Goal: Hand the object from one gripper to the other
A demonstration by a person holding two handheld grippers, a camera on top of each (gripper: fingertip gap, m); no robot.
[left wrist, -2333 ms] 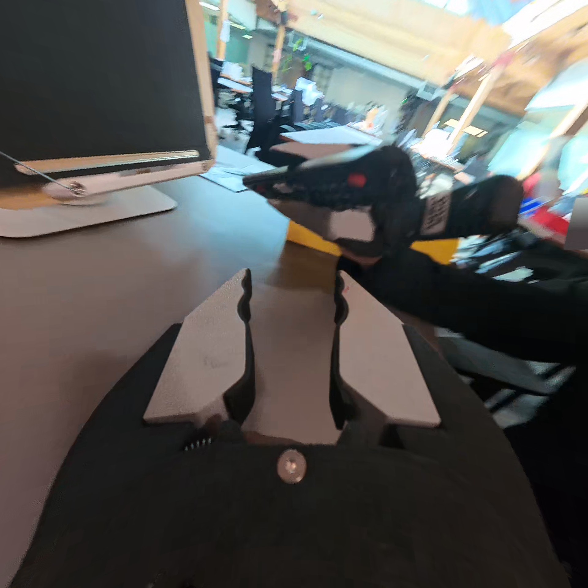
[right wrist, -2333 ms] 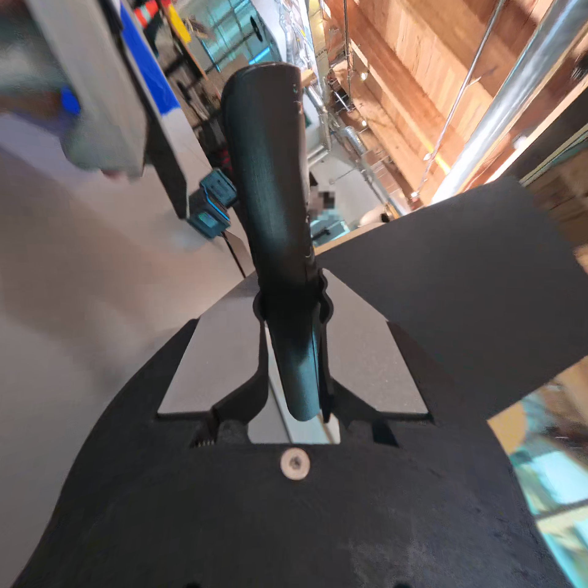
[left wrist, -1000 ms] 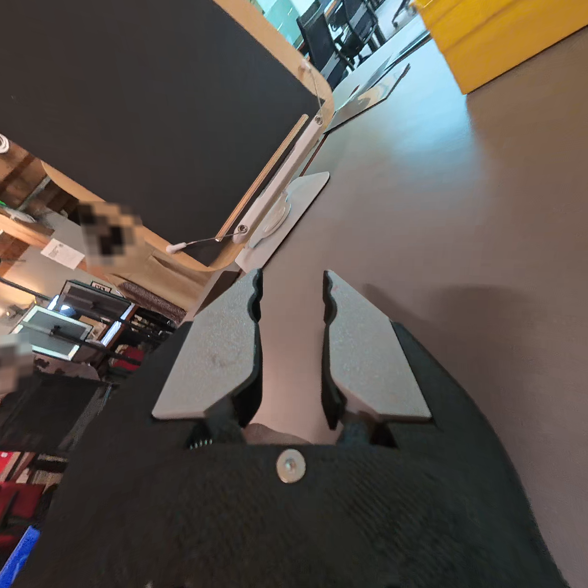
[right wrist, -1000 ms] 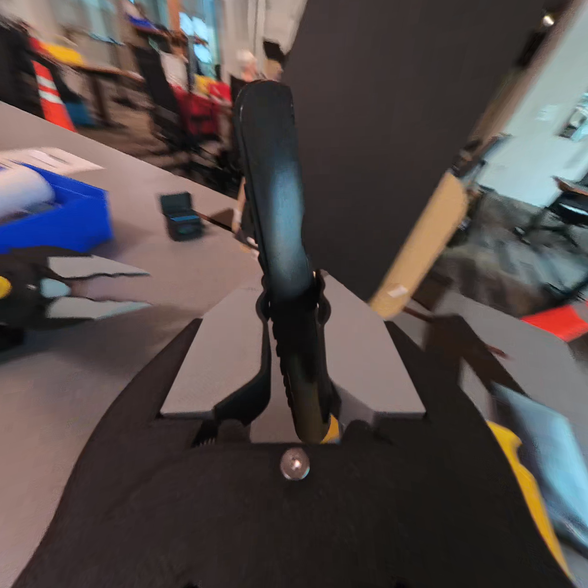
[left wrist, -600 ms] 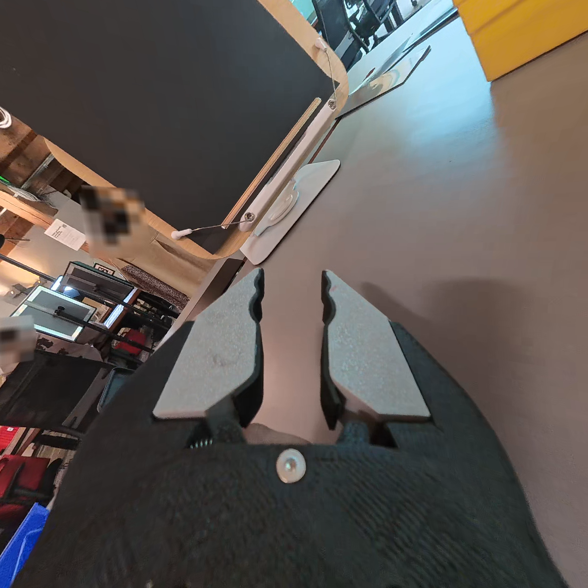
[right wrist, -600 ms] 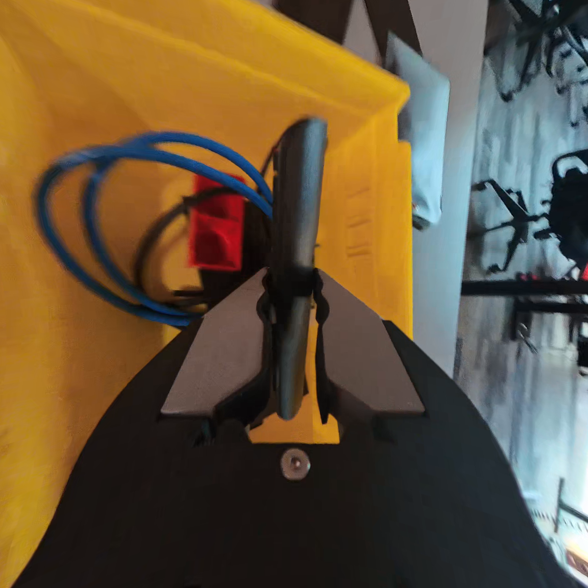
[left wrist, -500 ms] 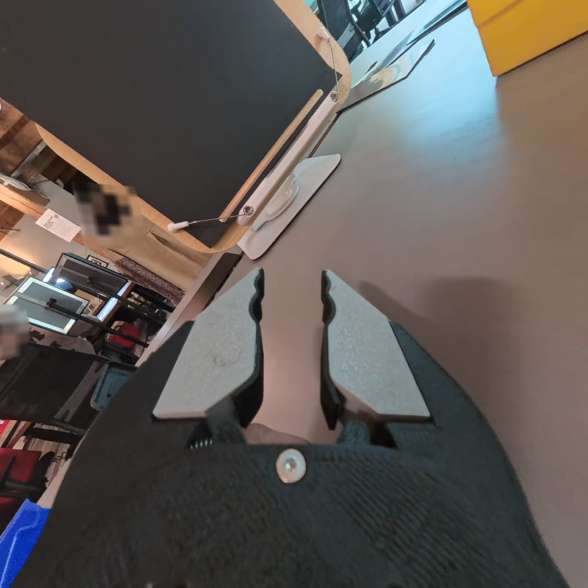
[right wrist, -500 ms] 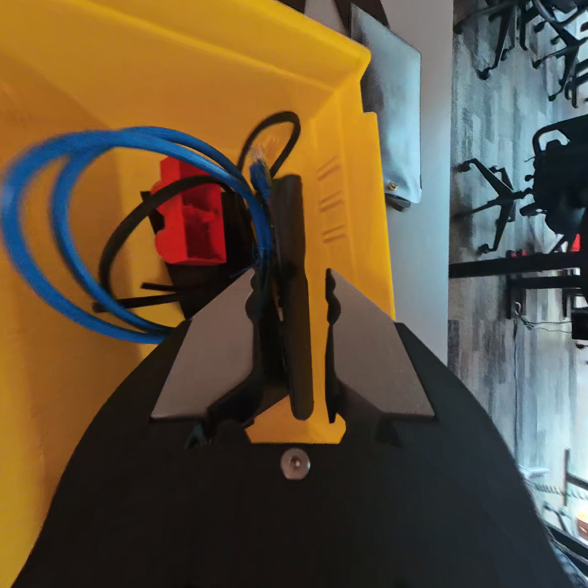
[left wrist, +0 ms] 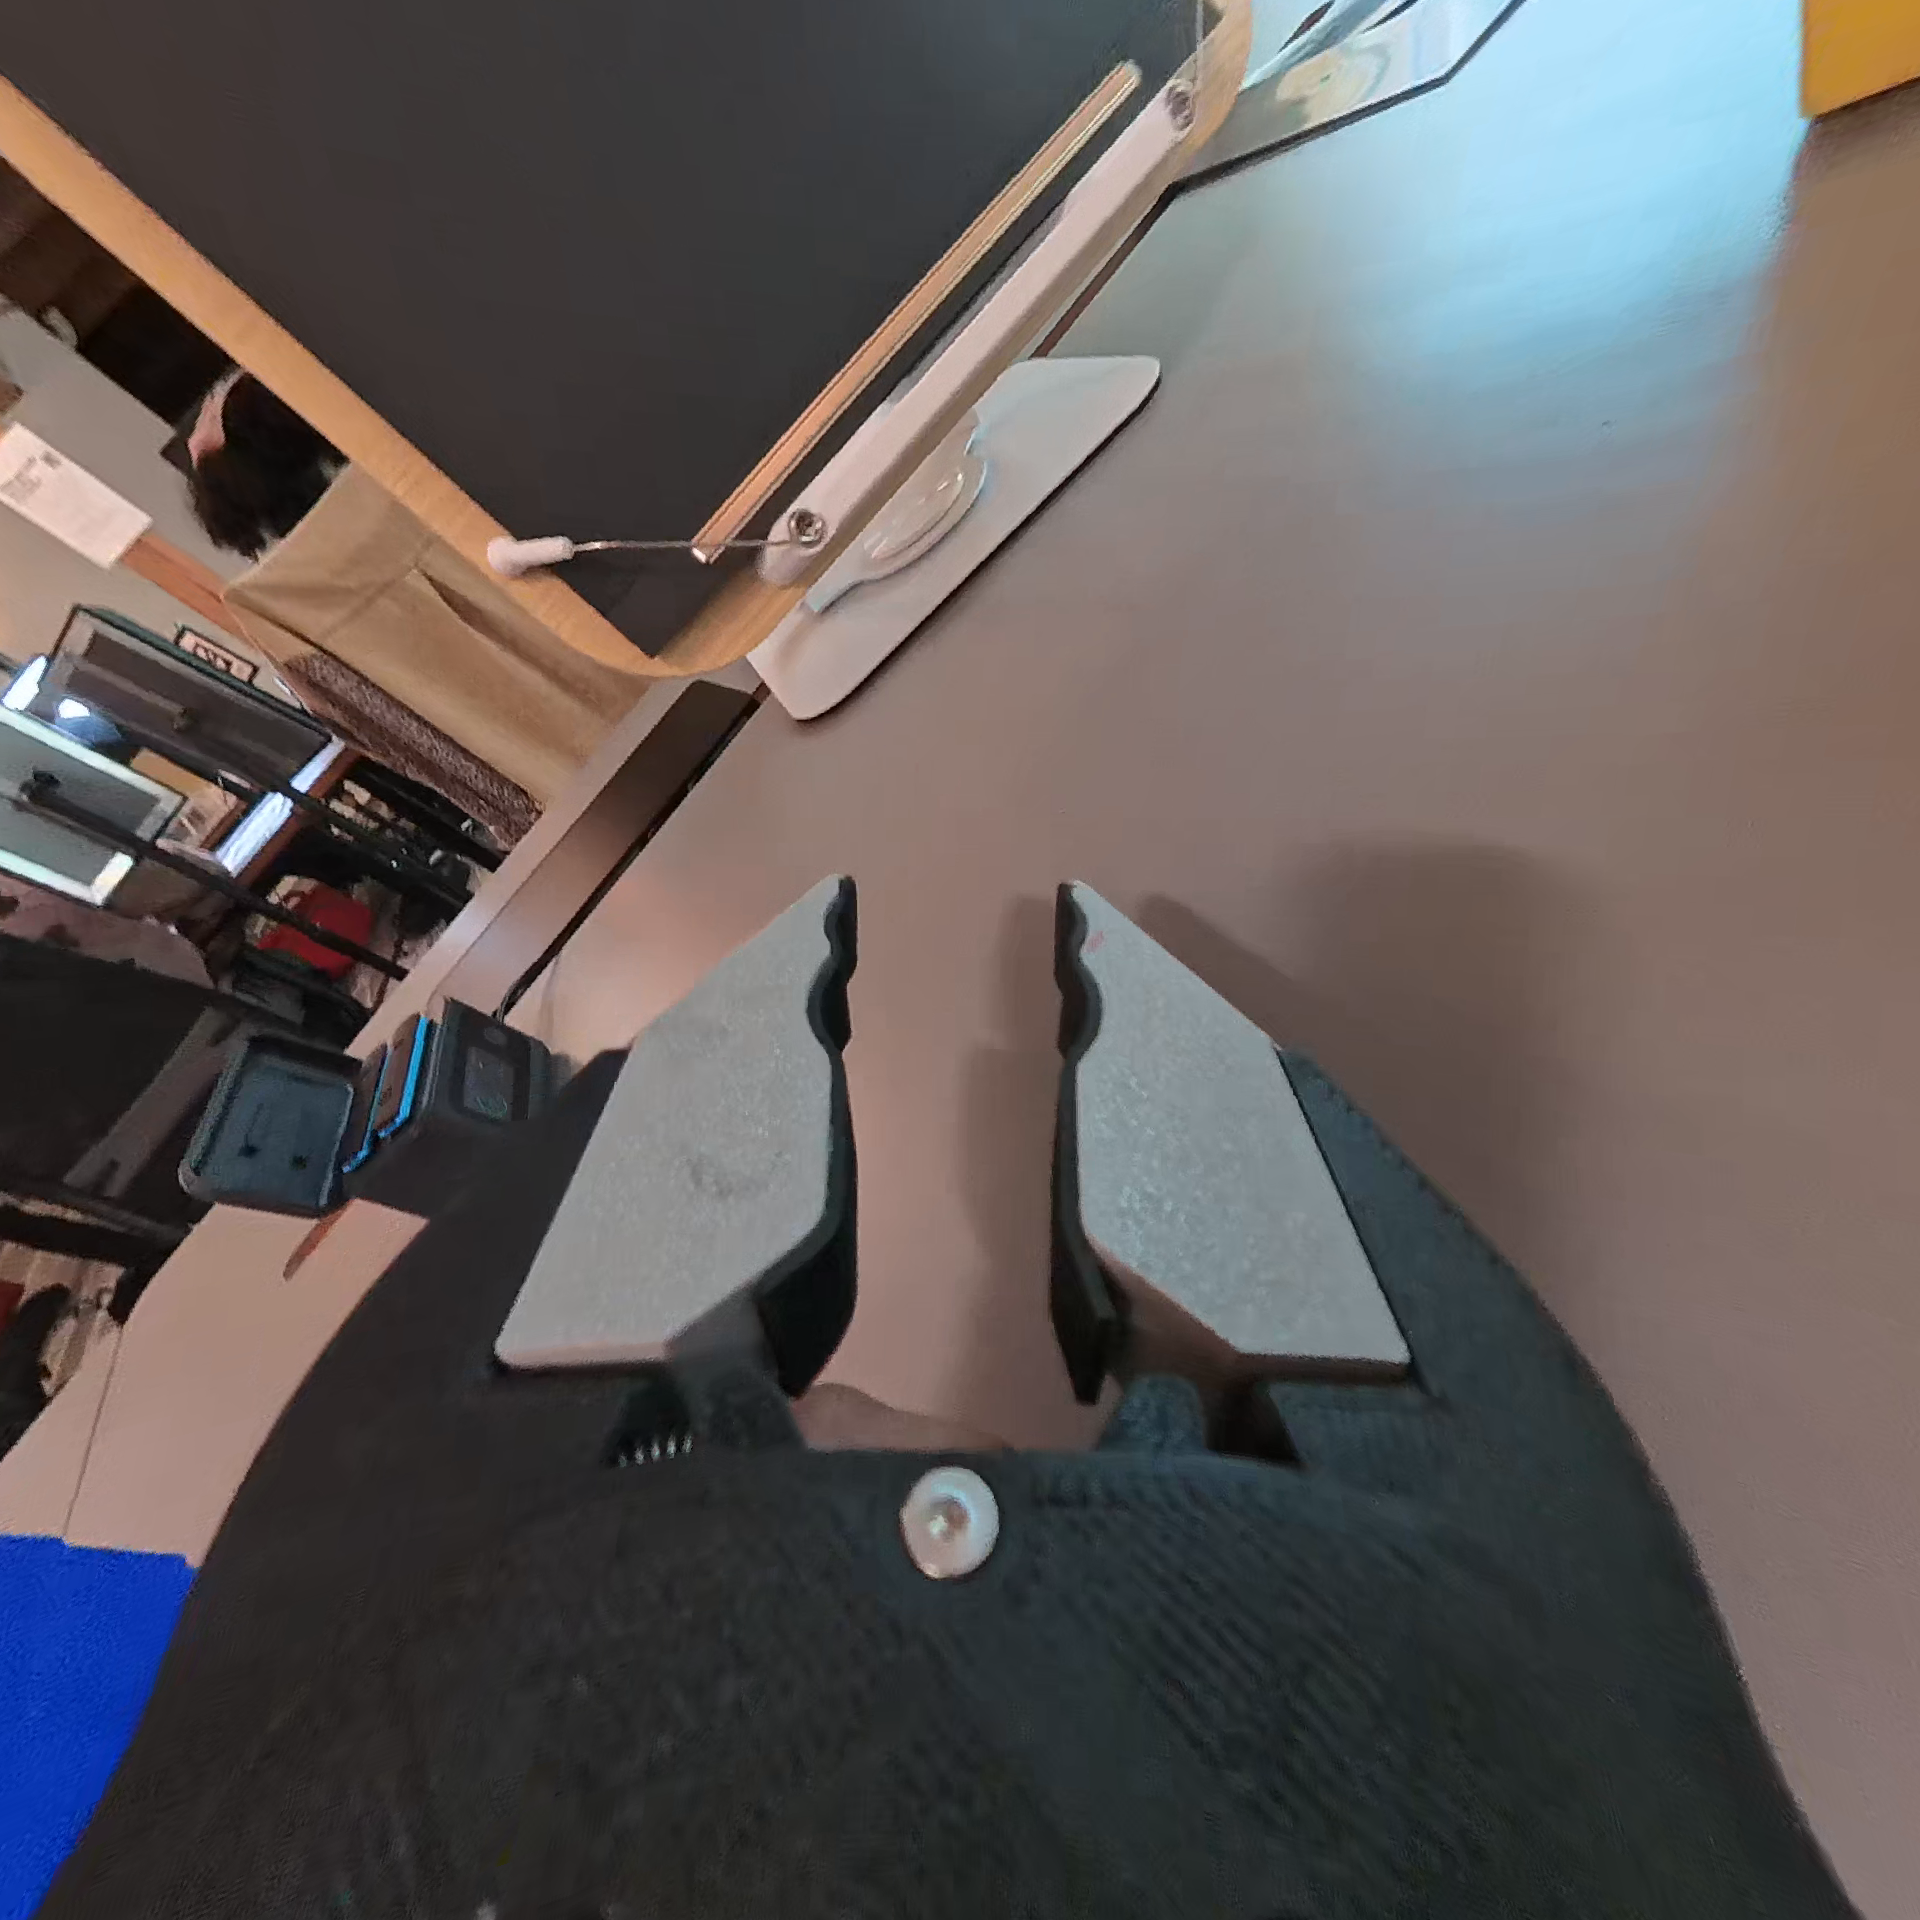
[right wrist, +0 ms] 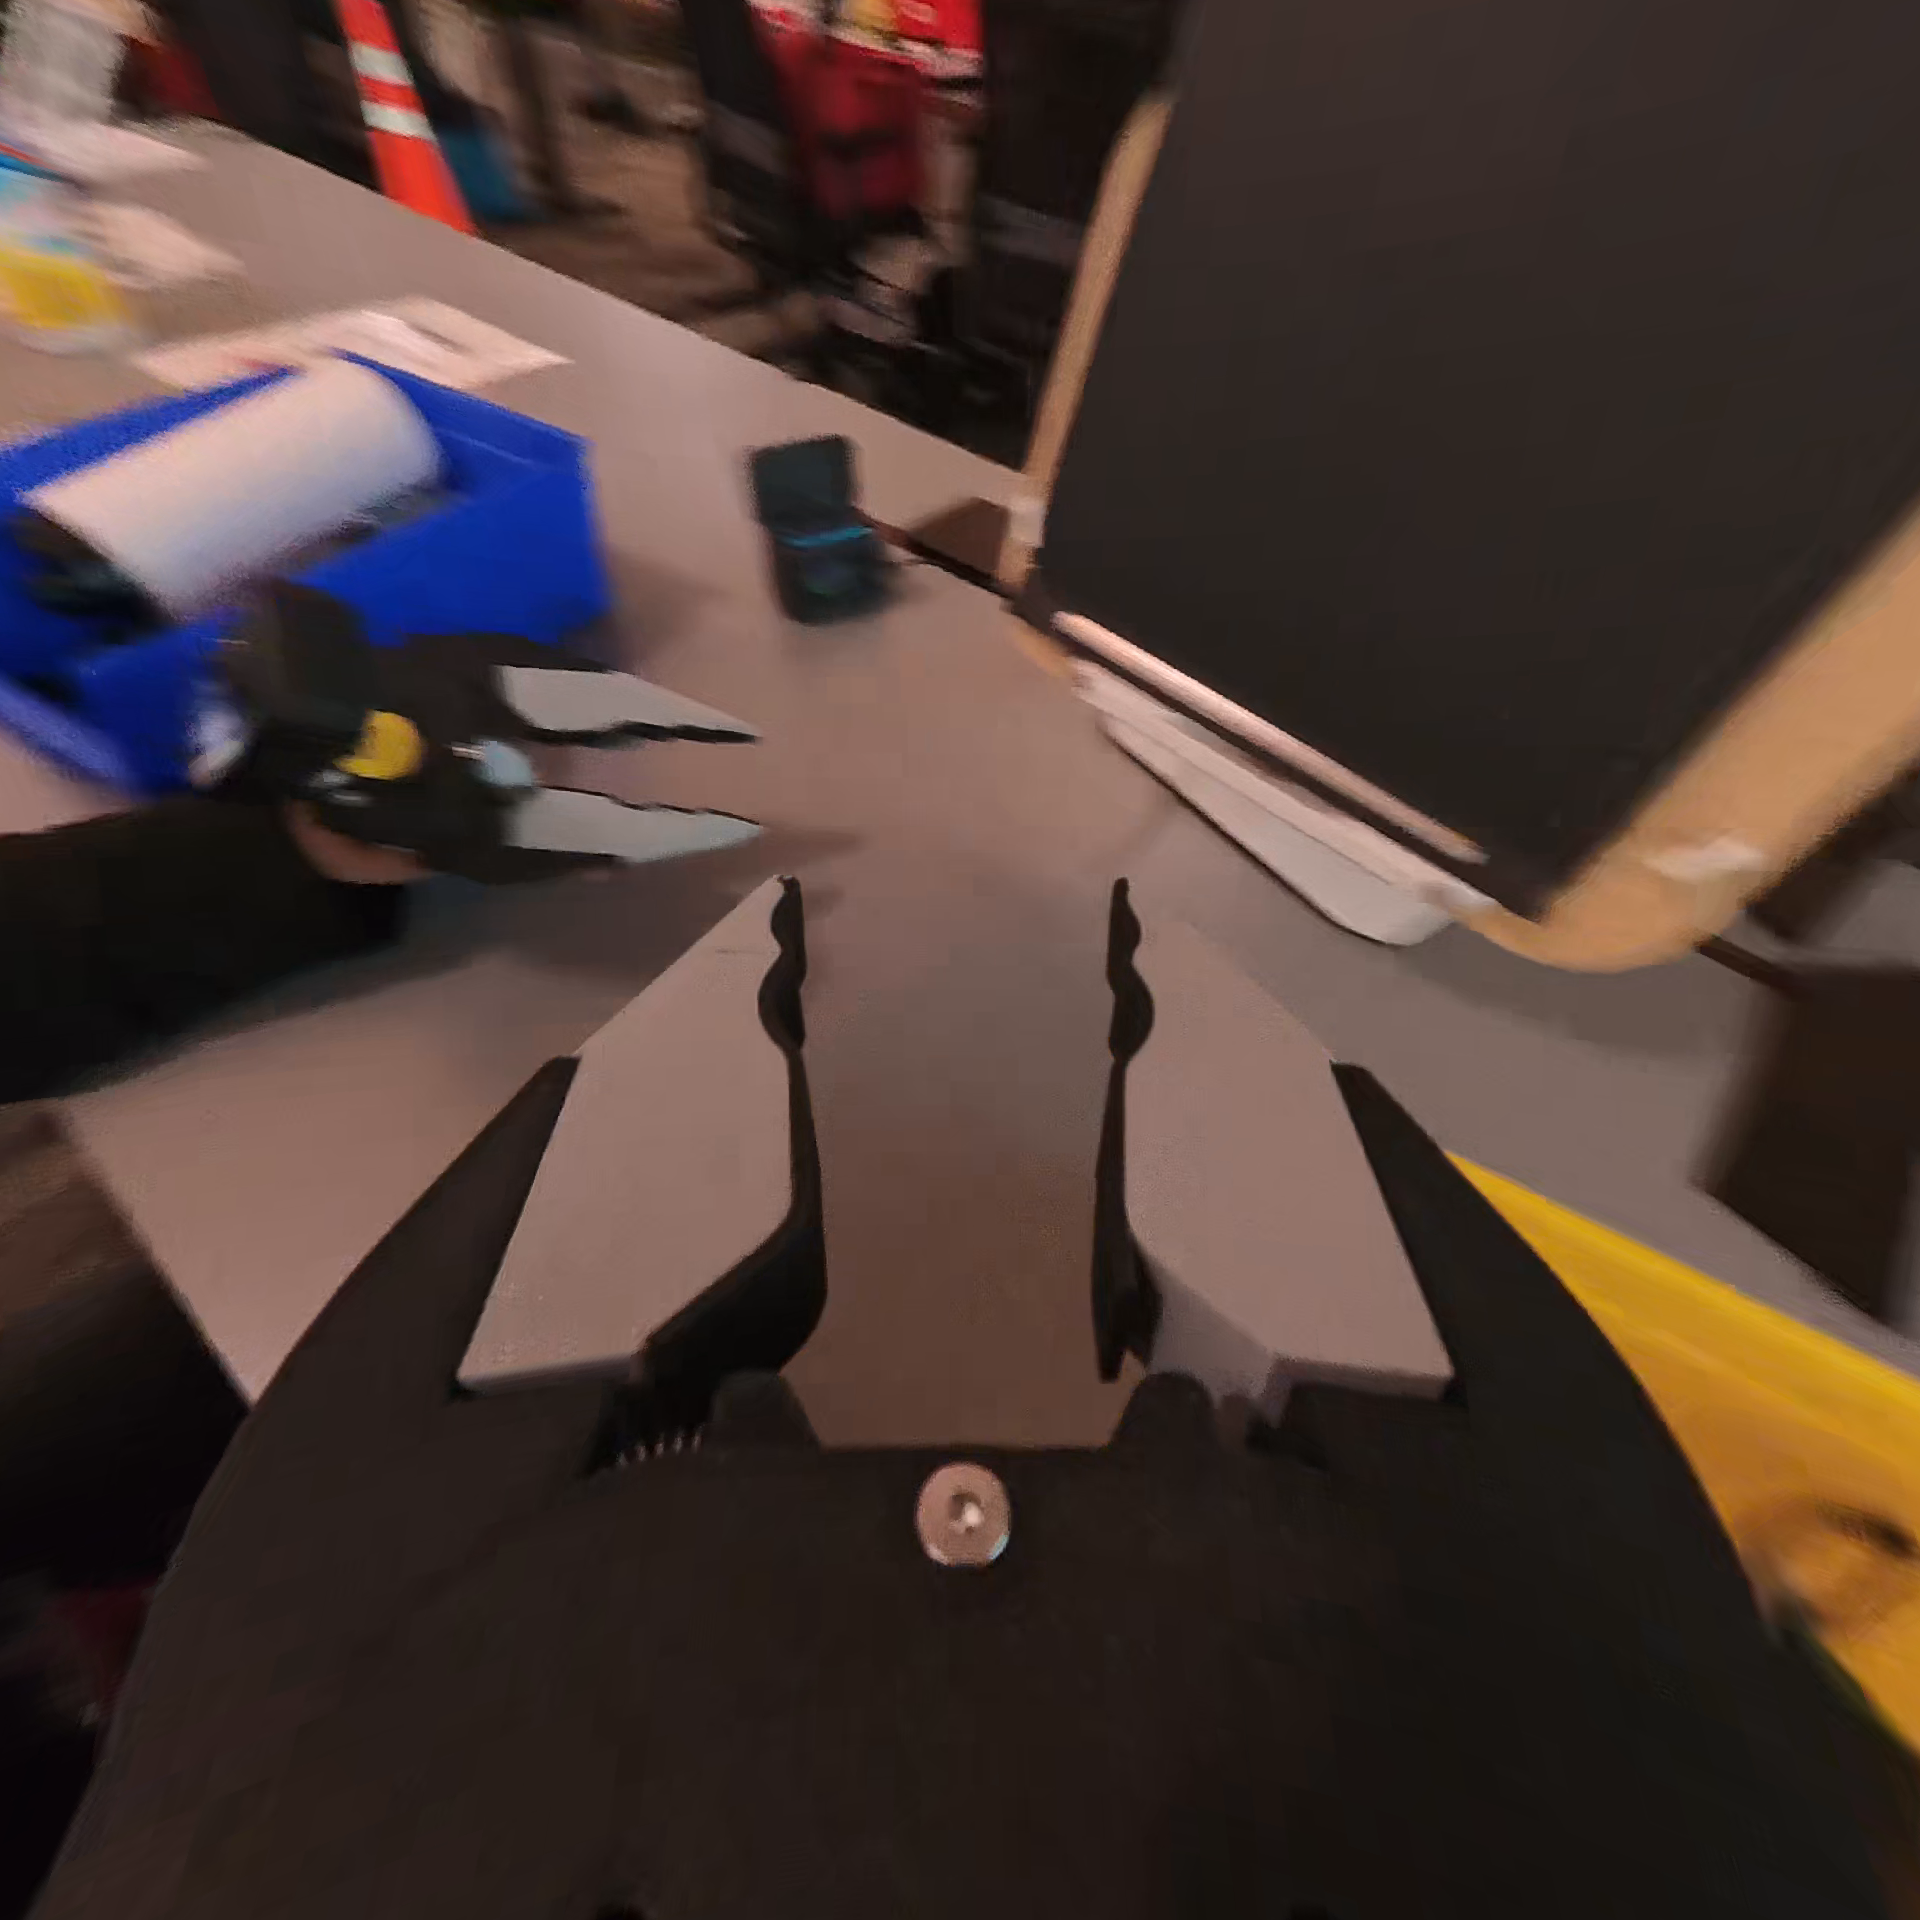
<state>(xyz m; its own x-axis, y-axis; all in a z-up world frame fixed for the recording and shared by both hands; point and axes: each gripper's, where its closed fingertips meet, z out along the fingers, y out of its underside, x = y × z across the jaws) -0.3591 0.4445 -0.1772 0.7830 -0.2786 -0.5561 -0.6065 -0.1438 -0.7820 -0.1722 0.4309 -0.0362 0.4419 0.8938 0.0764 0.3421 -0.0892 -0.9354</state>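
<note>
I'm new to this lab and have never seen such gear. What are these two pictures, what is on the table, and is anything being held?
There is no robot here: a person holds a two-finger gripper in each hand, and each carries a camera looking along its fingers. One picture is from the left gripper, the other from the right gripper. Both are open and hold nothing.

The right view also shows the left gripper off to its side, over the table. On the table are a blue bin with a white roll in it, a small black case, and a dark board on a white stand. A yellow bin shows at the lower right.
</note>
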